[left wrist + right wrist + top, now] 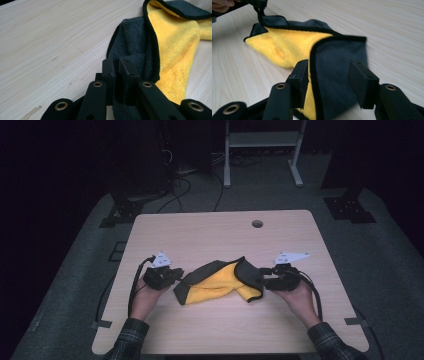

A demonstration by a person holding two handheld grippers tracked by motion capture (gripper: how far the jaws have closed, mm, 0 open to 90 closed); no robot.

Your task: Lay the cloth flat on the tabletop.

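Two tools flank one grey-and-yellow plush microfibre cloth point(220, 281), lying crumpled on the pale wooden table point(220, 232), long axis running from hand to hand. Left tool point(120, 67) clamped on the cloth's grey left end. Right tool point(329, 75) parted, jaws astride the grey right corner, pads not pressing
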